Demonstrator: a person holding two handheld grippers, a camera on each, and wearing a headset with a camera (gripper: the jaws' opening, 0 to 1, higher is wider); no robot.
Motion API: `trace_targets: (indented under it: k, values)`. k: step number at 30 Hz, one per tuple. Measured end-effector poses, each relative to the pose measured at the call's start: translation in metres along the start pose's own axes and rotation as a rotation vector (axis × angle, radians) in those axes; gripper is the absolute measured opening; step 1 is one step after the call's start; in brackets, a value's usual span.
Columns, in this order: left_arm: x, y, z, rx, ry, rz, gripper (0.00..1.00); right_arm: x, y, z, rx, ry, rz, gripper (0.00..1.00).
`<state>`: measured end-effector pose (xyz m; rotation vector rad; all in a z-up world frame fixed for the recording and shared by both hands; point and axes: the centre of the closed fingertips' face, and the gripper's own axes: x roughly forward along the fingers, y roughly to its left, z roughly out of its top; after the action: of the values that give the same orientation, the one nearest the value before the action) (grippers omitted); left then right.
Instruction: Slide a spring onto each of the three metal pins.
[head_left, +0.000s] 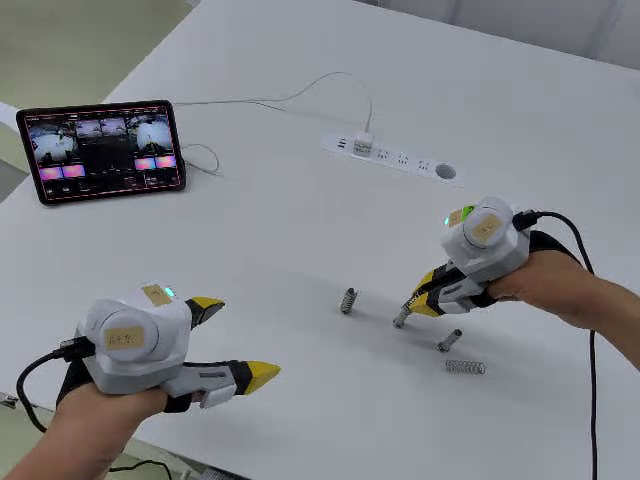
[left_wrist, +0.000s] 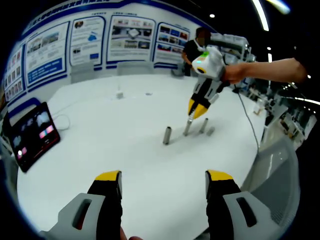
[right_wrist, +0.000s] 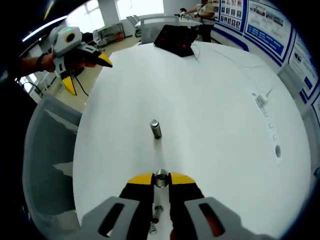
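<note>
My right gripper (head_left: 414, 304) (right_wrist: 161, 179) is shut on the upper end of a metal pin (head_left: 402, 318) (right_wrist: 161, 176) whose lower end rests on the white table; coils show around its top. To its left a second pin (head_left: 347, 300) (right_wrist: 156, 129) stands upright with a spring on it. A third pin (head_left: 449, 340) sits just right of the held one, and a loose spring (head_left: 465, 367) lies flat beyond it. My left gripper (head_left: 235, 340) (left_wrist: 163, 177) stays open and holds nothing at the table's near left, well apart from the pins (left_wrist: 167, 135).
A tablet (head_left: 105, 150) with a lit screen lies at the far left. A white power strip (head_left: 390, 158) with a plugged cable lies behind the pins. The table's near edge (head_left: 150, 440) runs just under my left hand. A person stands beyond the table in both gripper views.
</note>
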<state>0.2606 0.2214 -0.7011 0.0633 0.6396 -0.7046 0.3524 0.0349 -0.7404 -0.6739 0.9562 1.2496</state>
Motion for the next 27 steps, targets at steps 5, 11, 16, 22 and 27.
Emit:
trace_targets:
  k: [5,11,16,22,27]
  values:
    - [-0.001,0.000,-0.002,0.001,0.003,-0.001,0.69,0.005,-0.001,0.000,-0.007,0.006,-0.001,0.12]
    - [-0.004,0.001,-0.003,-0.005,0.005,0.006,0.69,0.010,0.000,0.000,-0.016,0.010,-0.006,0.12]
    - [-0.006,0.001,-0.004,-0.005,0.003,0.010,0.70,0.016,0.002,-0.003,-0.024,0.018,0.000,0.13]
    - [-0.006,0.003,-0.002,-0.008,-0.004,0.014,0.70,0.021,0.001,-0.006,-0.031,0.026,-0.001,0.13]
    - [-0.008,0.003,0.000,-0.007,-0.005,0.016,0.70,0.026,0.001,-0.008,-0.028,0.027,0.001,0.13]
